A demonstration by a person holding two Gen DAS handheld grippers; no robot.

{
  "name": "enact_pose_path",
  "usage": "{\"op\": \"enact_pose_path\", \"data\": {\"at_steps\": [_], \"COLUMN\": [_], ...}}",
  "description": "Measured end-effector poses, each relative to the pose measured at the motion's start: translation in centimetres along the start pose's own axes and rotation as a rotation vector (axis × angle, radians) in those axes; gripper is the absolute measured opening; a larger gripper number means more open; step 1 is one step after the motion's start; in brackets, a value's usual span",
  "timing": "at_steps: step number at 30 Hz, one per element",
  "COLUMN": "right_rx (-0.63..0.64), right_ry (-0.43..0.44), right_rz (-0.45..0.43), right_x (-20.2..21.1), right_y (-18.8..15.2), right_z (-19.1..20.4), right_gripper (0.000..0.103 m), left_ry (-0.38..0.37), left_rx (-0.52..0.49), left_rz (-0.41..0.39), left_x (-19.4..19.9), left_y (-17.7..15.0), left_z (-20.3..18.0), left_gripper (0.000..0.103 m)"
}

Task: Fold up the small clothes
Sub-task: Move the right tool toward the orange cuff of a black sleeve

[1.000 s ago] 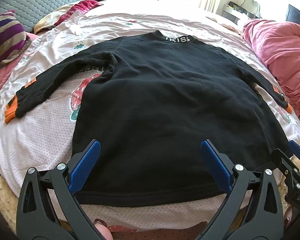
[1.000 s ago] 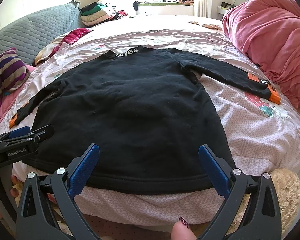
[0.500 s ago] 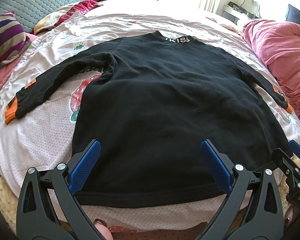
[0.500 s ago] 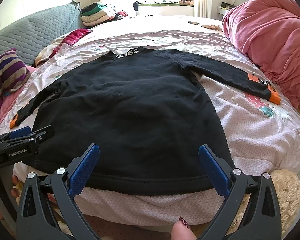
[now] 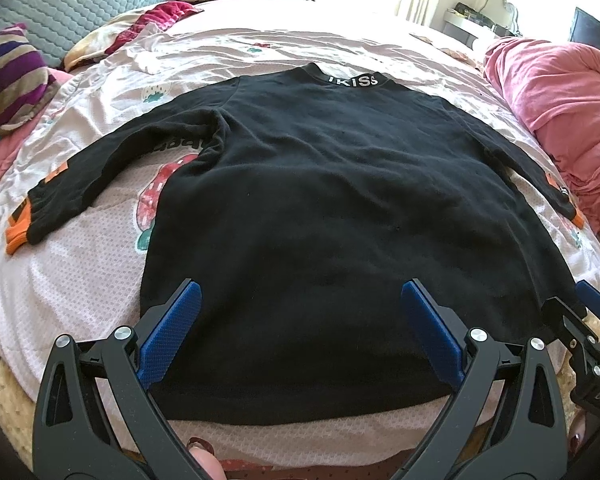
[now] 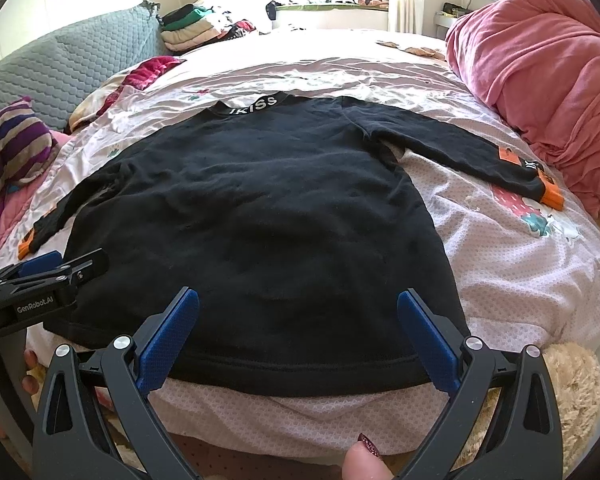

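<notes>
A black long-sleeved sweatshirt lies flat on the bed, collar at the far end, hem toward me. Both sleeves are spread outward, each ending in an orange cuff. My left gripper hovers open over the hem's left half, nothing between its blue pads. My right gripper stands open over the hem's right half, also empty. Each gripper shows at the edge of the other's view: the right gripper and the left gripper.
The sweatshirt rests on a pink printed bedspread. A pink duvet is heaped at the right. A striped pillow and grey headboard cushion lie left. Folded clothes are stacked far back. A beige plush sits at the near edge.
Both grippers have stayed open and nearly still over the hem. The sweatshirt has not moved.
</notes>
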State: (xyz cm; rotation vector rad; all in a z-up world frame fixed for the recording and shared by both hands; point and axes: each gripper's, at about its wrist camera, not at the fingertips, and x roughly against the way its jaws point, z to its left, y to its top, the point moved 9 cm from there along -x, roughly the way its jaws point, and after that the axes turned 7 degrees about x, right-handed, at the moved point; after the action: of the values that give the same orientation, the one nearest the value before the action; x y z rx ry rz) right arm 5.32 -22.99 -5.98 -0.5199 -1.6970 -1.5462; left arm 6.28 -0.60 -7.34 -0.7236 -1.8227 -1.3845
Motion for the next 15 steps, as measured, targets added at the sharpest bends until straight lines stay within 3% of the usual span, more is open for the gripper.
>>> {"op": "enact_pose_path", "data": {"at_steps": [15], "right_rx": [-0.016], "right_ry": [-0.053], "right_rz": [-0.035], "right_x": [-2.1], "right_y": [6.1], "right_z": [-3.1], "right_gripper": [0.099], "left_ry": [-0.015], "left_rx": [0.015], "left_rz": [-0.027], "left_x": [-1.9], "left_y": [6.1], "left_z": [-1.5], "left_gripper": [0.094]}}
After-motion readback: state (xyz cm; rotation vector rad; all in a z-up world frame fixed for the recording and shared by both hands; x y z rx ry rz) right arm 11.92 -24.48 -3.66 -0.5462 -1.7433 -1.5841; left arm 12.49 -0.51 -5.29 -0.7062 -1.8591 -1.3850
